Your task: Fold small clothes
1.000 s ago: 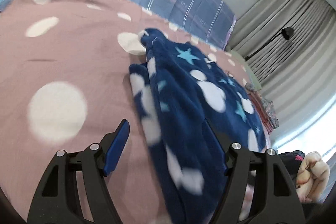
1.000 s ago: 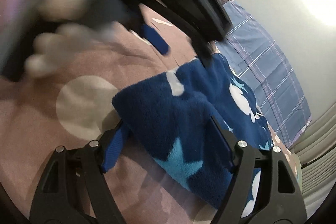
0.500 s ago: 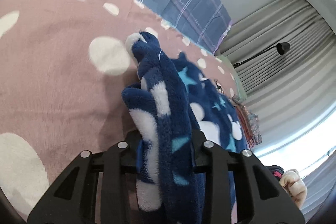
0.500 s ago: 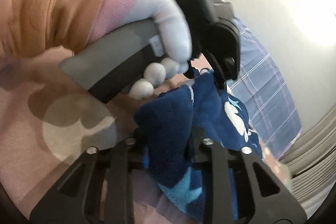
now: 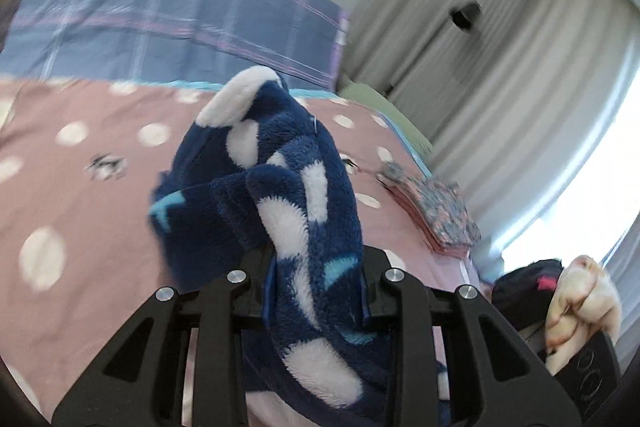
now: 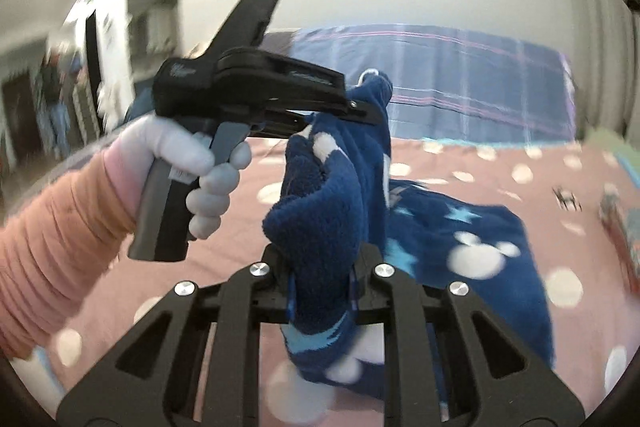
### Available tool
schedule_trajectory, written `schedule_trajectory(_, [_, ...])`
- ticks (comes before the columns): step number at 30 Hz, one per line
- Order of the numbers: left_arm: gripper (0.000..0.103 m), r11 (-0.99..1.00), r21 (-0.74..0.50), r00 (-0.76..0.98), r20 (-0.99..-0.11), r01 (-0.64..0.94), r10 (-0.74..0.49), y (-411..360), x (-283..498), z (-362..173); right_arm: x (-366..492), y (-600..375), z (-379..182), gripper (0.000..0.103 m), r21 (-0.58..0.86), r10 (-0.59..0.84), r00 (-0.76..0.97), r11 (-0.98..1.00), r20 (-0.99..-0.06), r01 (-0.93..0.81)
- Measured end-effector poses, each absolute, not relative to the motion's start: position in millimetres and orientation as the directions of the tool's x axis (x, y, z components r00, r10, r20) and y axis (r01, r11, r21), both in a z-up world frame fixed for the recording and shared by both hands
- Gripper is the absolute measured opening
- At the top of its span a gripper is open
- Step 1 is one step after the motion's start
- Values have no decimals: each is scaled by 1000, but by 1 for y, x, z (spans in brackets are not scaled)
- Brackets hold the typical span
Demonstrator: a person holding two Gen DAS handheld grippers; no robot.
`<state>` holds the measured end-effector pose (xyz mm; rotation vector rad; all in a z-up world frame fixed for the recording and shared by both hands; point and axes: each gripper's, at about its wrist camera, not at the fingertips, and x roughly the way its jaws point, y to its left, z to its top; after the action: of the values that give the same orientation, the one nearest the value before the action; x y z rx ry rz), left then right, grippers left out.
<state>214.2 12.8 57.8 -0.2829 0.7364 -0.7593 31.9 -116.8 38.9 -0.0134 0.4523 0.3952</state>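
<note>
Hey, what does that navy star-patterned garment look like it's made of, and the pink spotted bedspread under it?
The navy garment looks like thick plush fleece: fuzzy, matte pile, soft rounded folds where the left gripper pinches it. The pink spotted bedspread looks like smooth, flat woven cloth, probably cotton; motion blur leaves that open.

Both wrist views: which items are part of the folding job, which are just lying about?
In the job:
- navy fleece garment, lifted at one edge
- left gripper, shut on it
- right gripper, shut on it

Lying about:
- polka-dot bedspread
- plaid pillow
- folded floral cloth
- curtains
</note>
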Motion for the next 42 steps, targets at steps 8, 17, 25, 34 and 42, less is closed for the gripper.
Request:
schedule_trajectory(8, [32, 715, -327, 398, -654, 618, -643, -143, 233, 30, 37, -257, 14, 17, 371, 339, 829, 912, -445, -174])
schedule_trajectory(17, [56, 726, -220, 367, -746, 652, -556, -221, 228, -42, 50, -344, -92, 19, 660, 435, 710, 749, -554, 57])
schedule_trajectory(25, [57, 727, -213, 420, -697, 652, -581, -201, 223, -1, 45, -345, -89, 24, 673, 482, 709, 740, -515, -14])
schedule_trajectory(34, [55, 785, 130, 615, -703, 606, -357, -129, 207, 18, 10, -361, -47, 44, 567, 348, 798, 824, -492, -10])
schedule_trajectory(42, [44, 739, 192, 569, -767, 646, -298, -152, 212, -40, 45, -290, -36, 32, 338, 332, 750, 929, -572, -153])
